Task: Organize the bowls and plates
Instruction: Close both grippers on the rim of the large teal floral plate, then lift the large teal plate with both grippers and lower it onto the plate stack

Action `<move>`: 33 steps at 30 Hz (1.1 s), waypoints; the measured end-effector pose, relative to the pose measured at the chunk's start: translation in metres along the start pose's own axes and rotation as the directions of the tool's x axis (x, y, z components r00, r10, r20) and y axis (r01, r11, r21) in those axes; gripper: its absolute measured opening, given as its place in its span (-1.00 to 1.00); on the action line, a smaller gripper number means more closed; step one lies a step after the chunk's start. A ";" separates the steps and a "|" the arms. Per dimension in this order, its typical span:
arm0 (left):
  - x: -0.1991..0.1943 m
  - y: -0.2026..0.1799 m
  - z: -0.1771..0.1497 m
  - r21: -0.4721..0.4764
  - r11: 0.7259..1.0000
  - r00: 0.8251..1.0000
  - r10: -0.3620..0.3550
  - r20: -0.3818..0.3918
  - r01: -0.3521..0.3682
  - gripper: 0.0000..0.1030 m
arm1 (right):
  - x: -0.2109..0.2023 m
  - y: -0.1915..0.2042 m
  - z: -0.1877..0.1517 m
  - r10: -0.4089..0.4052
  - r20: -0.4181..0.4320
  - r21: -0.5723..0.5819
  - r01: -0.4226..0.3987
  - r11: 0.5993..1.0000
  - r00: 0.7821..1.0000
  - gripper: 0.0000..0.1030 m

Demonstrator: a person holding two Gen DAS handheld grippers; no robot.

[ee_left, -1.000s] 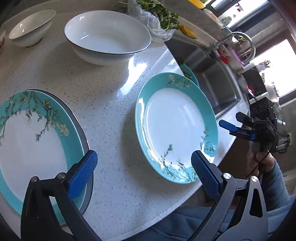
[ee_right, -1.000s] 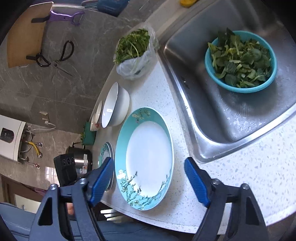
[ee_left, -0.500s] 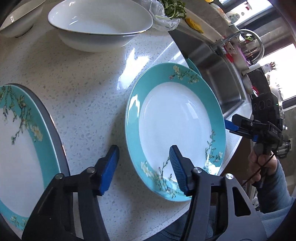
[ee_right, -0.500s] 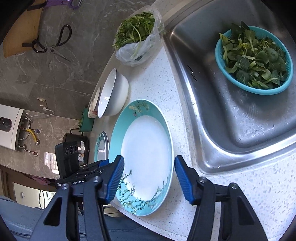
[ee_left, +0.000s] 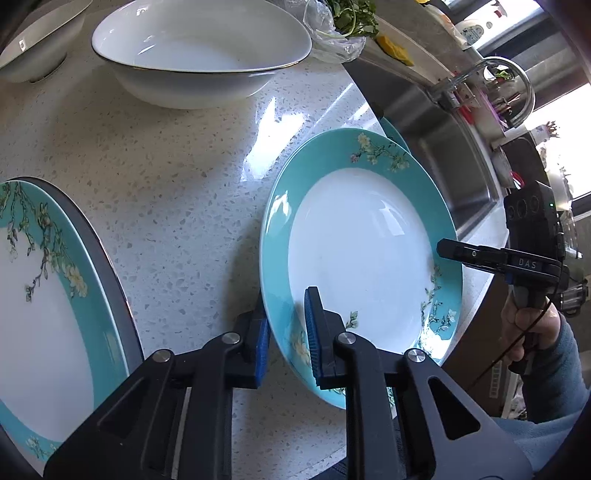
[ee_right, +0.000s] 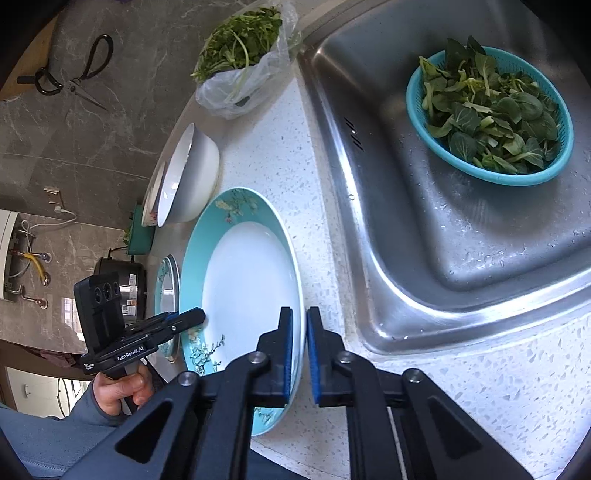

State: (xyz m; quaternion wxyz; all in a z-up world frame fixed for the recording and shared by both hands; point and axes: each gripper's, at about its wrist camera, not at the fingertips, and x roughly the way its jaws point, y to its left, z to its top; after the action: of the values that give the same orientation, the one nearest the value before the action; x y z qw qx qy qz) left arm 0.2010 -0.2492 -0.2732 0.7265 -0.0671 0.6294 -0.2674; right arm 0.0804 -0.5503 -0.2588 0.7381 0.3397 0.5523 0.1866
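A teal-rimmed floral plate (ee_left: 362, 251) lies on the speckled white counter (ee_left: 166, 177) beside the sink; it also shows in the right wrist view (ee_right: 243, 288). My left gripper (ee_left: 286, 334) is shut on its left rim. My right gripper (ee_right: 299, 354) is shut on its opposite rim, by the sink. A second teal plate (ee_left: 40, 295) lies on a dark plate at the left. A large white bowl (ee_left: 199, 48) stands at the back, a smaller white bowl (ee_left: 40, 33) beyond it at far left.
A steel sink (ee_right: 461, 229) holds a teal colander of greens (ee_right: 491, 114). A plastic bag of herbs (ee_right: 240, 62) lies at the back of the counter. Scissors (ee_right: 70, 77) hang on the wall. A tap (ee_left: 495, 85) stands behind the sink.
Both grippers have moved in onto the middle plate and closed from wide open onto its opposite rims.
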 end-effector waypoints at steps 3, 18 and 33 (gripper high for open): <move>0.001 0.002 0.001 -0.008 1.000 1.000 -0.004 0.003 0.004 -0.77 | 0.004 0.002 -0.001 -0.028 -0.011 -0.002 0.028 1.000 1.000 -0.82; 0.000 0.008 -0.002 -0.043 0.998 0.998 -0.054 0.016 0.054 -0.81 | 0.002 -0.001 0.001 -0.006 -0.017 0.065 0.007 0.998 1.000 -0.83; -0.010 -0.002 -0.001 0.011 0.998 0.997 -0.064 0.030 0.064 -0.81 | -0.008 0.009 -0.004 -0.030 0.009 0.049 0.029 0.998 1.000 -0.83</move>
State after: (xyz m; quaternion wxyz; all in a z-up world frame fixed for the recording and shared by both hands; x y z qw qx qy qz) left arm 0.1985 -0.2460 -0.2632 0.7275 -0.0879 0.6143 -0.2927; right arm 0.0749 -0.5478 -0.2471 0.7348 0.3504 0.5581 0.1605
